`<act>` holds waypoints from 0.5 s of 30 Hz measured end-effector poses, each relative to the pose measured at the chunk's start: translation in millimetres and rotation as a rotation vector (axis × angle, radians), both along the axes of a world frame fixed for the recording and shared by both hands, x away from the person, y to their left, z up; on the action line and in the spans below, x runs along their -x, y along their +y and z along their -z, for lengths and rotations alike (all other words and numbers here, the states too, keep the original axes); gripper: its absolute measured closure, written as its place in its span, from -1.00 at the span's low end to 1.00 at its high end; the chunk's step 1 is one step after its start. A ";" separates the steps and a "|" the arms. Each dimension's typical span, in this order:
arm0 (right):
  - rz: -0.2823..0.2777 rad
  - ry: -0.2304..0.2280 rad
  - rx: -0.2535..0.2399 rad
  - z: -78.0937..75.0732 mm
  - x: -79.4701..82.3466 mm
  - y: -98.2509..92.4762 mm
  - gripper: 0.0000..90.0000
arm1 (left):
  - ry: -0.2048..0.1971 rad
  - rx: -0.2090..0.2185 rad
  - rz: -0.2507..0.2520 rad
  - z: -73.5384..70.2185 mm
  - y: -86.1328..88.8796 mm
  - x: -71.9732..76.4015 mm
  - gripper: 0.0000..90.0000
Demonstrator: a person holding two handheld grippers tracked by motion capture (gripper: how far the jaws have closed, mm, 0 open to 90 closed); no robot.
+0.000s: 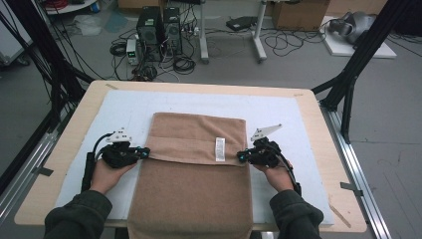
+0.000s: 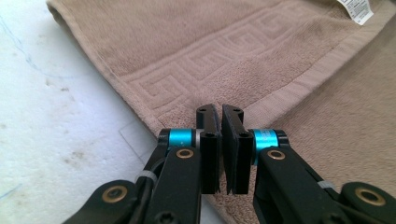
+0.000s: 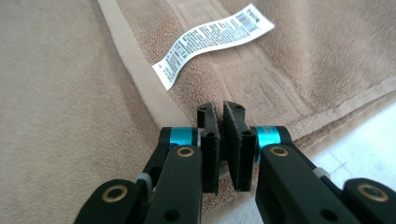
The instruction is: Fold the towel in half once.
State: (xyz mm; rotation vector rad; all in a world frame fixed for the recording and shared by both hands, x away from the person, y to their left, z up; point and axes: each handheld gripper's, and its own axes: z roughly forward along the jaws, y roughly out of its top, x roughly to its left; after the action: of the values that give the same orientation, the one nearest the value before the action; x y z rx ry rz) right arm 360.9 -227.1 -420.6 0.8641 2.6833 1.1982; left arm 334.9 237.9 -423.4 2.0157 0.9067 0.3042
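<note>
L gripper (image 1: 144, 152) & R gripper (image 1: 241, 157) point inward, level, each clamping towel (image 1: 194, 199) hem corner.

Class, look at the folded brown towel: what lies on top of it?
A white care label lies on the brown towel, on its folded-over flap. Whatever that flap covers is hidden.

- Table (image 1: 318, 149): pale wood top, sitting under a white mat (image 1: 124, 107) that is covering most of it.
- Two computer towers (image 1: 159, 32): black, standing side by side on the floor beyond the table.
- Cables (image 1: 184, 62): lying tangled on the floor around the towers.
- Stand (image 1: 231, 30): grey legs resting on the floor right of the towers.
- Cardboard box (image 1: 298, 15): sitting at far right on the floor.
- Black frame struts (image 1: 358, 59): leaning up at both sides.
</note>
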 end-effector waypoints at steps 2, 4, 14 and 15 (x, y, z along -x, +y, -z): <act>-0.005 -0.013 -0.004 -6.0 1.1 0.4 0.89 | -0.005 0.000 0.004 -3.1 1.1 1.7 0.90; -0.013 -0.018 -0.013 -11.8 2.4 0.7 0.89 | -0.013 0.012 0.002 -6.0 2.1 3.8 0.90; -0.067 -0.032 -0.074 -27.4 34.9 -6.7 0.89 | -0.051 0.030 0.051 -19.7 5.7 40.5 0.90; -0.074 -0.031 -0.084 -27.7 40.9 -8.0 0.89 | -0.051 0.030 0.062 -19.9 5.8 47.2 0.90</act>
State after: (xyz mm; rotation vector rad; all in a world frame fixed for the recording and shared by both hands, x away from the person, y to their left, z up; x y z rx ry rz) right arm 320.1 -235.1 -392.9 0.7554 2.6797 1.3368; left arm 287.7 243.6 -403.6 1.9953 0.8106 0.3049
